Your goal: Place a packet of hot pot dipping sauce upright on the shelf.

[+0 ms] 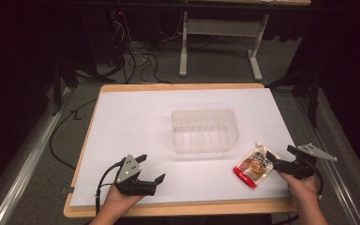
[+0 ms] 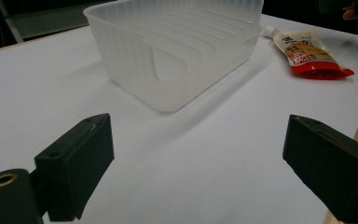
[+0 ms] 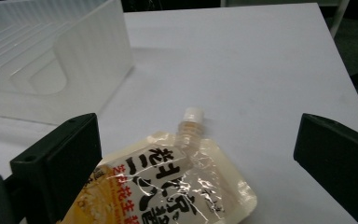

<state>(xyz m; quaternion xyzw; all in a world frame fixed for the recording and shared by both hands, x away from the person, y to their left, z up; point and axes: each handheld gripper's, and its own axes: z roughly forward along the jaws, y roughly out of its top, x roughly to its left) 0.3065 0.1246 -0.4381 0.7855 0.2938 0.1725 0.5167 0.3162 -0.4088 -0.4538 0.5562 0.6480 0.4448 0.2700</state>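
A clear spouted pouch (image 1: pixel 254 166) with a red bottom edge and printed label lies flat on the white sheet at the front right, its white cap pointing toward the far side. My right gripper (image 1: pixel 280 153) stands open at the pouch's right side. In the right gripper view the pouch (image 3: pixel 168 186) lies between the wide-apart jaws of my right gripper (image 3: pixel 198 140), and neither pad presses on it. My left gripper (image 1: pixel 152 167) rests near the front left edge, open with nothing between its jaws. The left gripper view looks past my left gripper (image 2: pixel 196 158) at the pouch (image 2: pixel 307 51).
A translucent ribbed plastic container (image 1: pixel 205 112) stands upright in the middle of the white sheet (image 1: pixel 145 122), just left of and beyond the pouch; it looks empty. The wooden table edge (image 1: pixel 168 210) runs along the front. Cables and a table frame lie on the floor beyond.
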